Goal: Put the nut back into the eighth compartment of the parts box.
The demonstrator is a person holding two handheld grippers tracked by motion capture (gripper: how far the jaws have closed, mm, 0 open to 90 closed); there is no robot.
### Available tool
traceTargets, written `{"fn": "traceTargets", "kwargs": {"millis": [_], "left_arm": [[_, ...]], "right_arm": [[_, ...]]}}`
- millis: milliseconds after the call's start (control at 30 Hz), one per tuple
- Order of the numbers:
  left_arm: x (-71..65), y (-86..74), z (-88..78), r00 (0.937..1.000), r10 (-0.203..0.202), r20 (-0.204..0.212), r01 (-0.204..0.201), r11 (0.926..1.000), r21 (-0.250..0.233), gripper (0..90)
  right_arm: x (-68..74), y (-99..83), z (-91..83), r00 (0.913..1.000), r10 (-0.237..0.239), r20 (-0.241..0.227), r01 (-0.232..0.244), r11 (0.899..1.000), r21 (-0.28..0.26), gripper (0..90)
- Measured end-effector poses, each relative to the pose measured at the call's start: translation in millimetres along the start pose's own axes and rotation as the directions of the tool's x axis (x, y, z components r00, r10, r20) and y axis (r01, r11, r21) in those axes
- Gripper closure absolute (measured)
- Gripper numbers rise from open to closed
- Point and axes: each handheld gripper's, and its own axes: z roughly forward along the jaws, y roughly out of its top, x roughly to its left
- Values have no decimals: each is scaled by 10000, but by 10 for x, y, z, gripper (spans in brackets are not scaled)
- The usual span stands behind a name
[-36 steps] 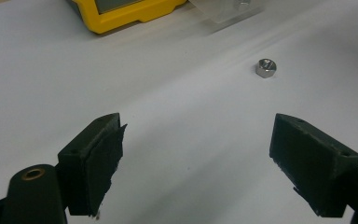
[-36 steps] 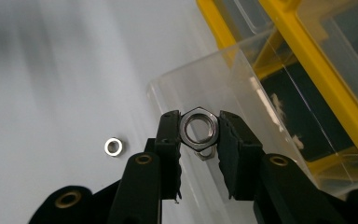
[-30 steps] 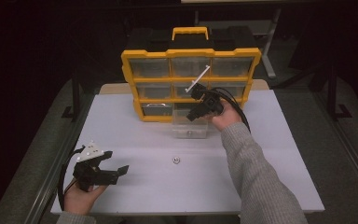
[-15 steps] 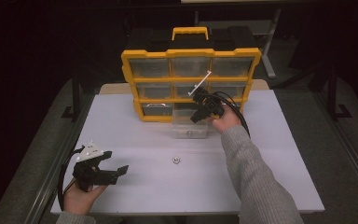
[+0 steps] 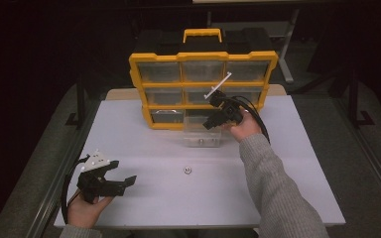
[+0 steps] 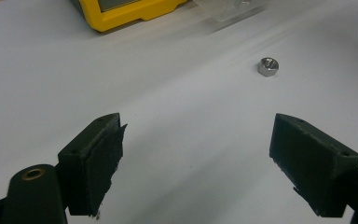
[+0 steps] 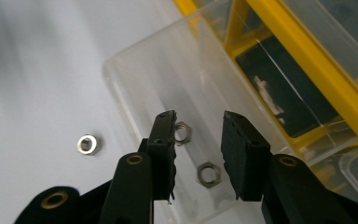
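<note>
Yellow organizer case (image 5: 203, 89) stands upright at the far side of the white table (image 5: 287, 188). A clear drawer (image 5: 202, 135) lies on the table just in front of the case's lower edge.

Right gripper (image 5: 212, 121) is held over the clear drawer, pointing down and left, with the right hand (image 5: 243, 126) behind it and the forearm reaching in from below. Its jaws have just been opening and now stand a little apart with nothing pinched between them. Two nuts (image 7: 208, 174) lie in the drawer beneath.

Left gripper (image 5: 124, 182) rests low at the near left of the table, jaws wide apart and empty. A loose nut (image 5: 186, 171) lies on the table, ahead of them.
</note>
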Motion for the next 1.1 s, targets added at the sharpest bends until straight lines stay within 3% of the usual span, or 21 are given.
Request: {"fn": "traceTargets", "kwargs": {"millis": [333,733,1100], "left_arm": [[-3,2,4,9999,126,-10,-126,9999,84,167],[-4,2,3,9999,118,-18,-118,9999,74,167],[-8,-1,14,10000,99,-8,-99,9999,38,167]], "right_arm": [[229,-11,-152,9978,-572,-338,561,9979,-323,623],[494,-130,-194,9908,-1167,-690,1120,9913,-693,618],[679,-262,-89,9848,-1460,-940,1392,9874,-747,619]]}}
